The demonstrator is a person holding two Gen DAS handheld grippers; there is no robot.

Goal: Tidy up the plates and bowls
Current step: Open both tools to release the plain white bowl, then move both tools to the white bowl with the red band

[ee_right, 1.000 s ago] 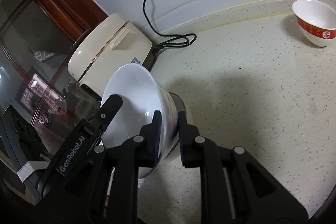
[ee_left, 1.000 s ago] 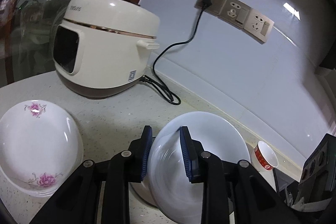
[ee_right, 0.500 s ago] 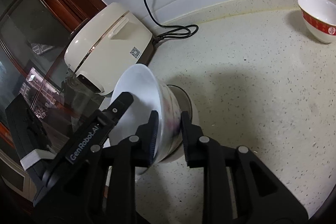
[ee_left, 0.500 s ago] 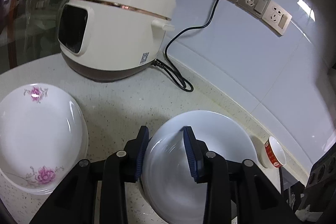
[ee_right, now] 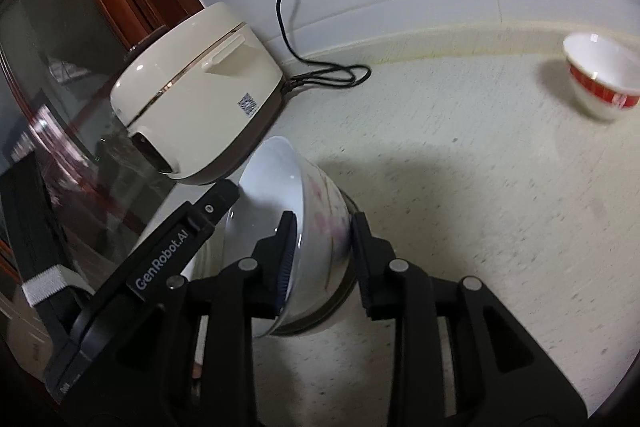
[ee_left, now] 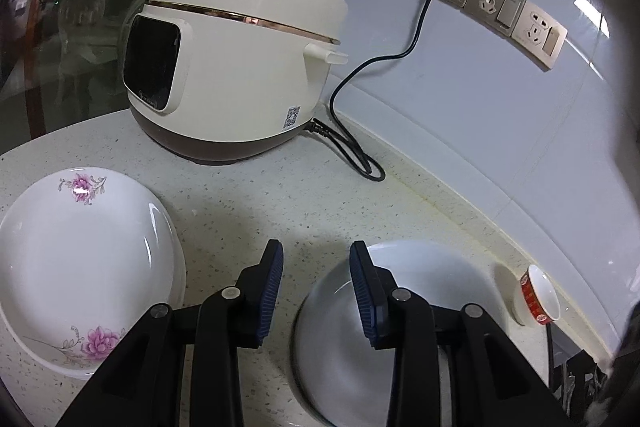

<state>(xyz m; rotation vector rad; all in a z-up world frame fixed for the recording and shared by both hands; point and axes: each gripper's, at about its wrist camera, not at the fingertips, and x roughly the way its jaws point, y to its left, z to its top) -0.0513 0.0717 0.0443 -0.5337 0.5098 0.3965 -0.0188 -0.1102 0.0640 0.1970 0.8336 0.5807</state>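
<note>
right claw letting go of the white bowl

right claw (ee_right: 322,251) is opening; the white bowl (ee_right: 280,211) is sitting tilted between its jaws, rim straddled, pads looking just off it. bowl is resting on the table (ee_right: 460,227) in front of the rice cooker (ee_right: 192,99). left claw (ee_left: 316,287) is released, nothing between its pads, bowl (ee_left: 424,291) just right of it. flowered plate (ee_left: 80,247) is lying at left, red-banded cup (ee_left: 538,295) near the wall.
</note>
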